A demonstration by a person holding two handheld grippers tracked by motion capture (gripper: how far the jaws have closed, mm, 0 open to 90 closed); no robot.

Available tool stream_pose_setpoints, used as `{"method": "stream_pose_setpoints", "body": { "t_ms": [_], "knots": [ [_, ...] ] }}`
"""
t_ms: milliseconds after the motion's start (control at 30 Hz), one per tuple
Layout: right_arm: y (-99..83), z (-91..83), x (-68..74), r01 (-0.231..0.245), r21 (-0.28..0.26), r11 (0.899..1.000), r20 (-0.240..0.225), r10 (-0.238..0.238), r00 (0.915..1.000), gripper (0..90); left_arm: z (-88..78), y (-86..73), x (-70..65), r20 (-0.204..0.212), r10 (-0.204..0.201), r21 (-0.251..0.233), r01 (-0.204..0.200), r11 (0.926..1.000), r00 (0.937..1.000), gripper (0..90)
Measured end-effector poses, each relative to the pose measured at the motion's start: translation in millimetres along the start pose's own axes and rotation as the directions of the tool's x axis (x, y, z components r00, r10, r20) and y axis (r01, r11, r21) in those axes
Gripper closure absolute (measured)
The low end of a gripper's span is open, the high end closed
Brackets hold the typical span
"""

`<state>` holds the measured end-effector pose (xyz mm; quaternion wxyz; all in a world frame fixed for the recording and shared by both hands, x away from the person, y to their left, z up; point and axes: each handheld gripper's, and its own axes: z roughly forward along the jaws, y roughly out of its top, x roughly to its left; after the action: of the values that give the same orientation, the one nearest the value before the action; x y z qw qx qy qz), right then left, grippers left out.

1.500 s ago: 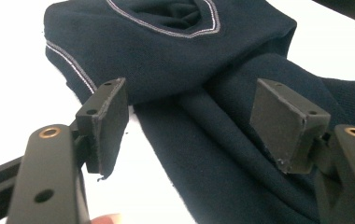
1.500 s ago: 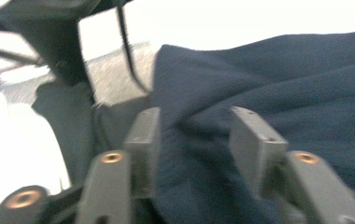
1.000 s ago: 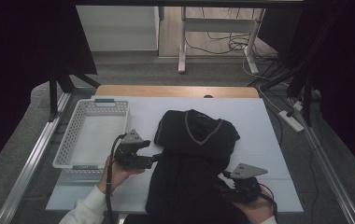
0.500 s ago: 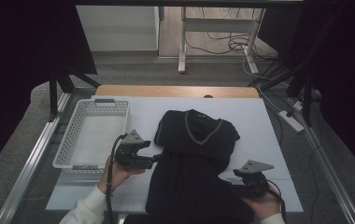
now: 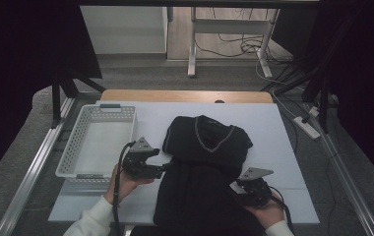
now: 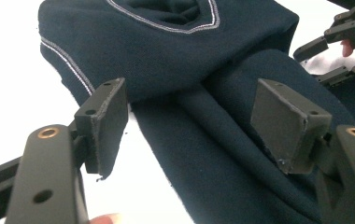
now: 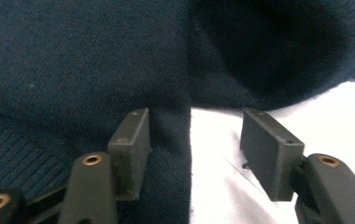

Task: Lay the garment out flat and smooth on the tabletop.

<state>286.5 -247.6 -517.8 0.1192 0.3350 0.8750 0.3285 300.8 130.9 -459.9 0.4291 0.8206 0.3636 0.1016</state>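
Dark navy knitted V-neck sweater [image 5: 204,167] lies folded on the white table [image 5: 283,128]. Left gripper [image 6: 192,126] stands open over its edge. Right gripper [image 7: 194,149], jaws just closing, straddles the hem unclamped.

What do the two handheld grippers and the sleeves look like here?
Both the left gripper and the right gripper are black linkage frames, each topped by a grey three-cornered plate. The jaws end in flat dark rectangular pads with brass-coloured pivot bushings behind them. A black cable trails from the left one. The sleeves are white.
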Motion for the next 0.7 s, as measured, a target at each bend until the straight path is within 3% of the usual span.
{"method": "stream_pose_setpoints", "body": {
  "t_ms": [100,200,333,500,700],
  "knots": [
    [-0.9,-0.7,-0.8,-0.008,0.000,1.000,-0.027,0.008,0.9996,54.6,0.0,-0.2,-0.4,0.001,0.002,0.000,-0.002,1.0000,1.0000,28.3],
    [-1.9,-2.3,-0.5,0.006,0.001,1.000,-0.068,-0.006,0.9976,70.4,-0.5,0.1,-1.3,0.001,0.002,-0.002,-0.002,1.0000,1.0000,28.3],
    [-2.3,-5.2,4.4,0.050,0.006,0.999,-0.086,-0.049,0.9951,84.3,-0.4,-0.1,-0.7,0.000,0.002,0.000,-0.002,1.0000,1.0000,28.3],
    [-9.2,-13.7,6.3,0.063,0.004,0.998,-0.078,-0.063,0.9950,86.4,-0.1,0.1,-0.4,0.003,0.001,-0.001,-0.001,1.0000,1.0000,28.3],
    [-28.3,-36.8,18.9,0.073,0.022,0.997,-0.062,-0.072,0.9955,86.6,0.7,0.7,0.8,0.006,0.002,-0.001,-0.002,1.0000,1.0000,28.2]
  ]
}}
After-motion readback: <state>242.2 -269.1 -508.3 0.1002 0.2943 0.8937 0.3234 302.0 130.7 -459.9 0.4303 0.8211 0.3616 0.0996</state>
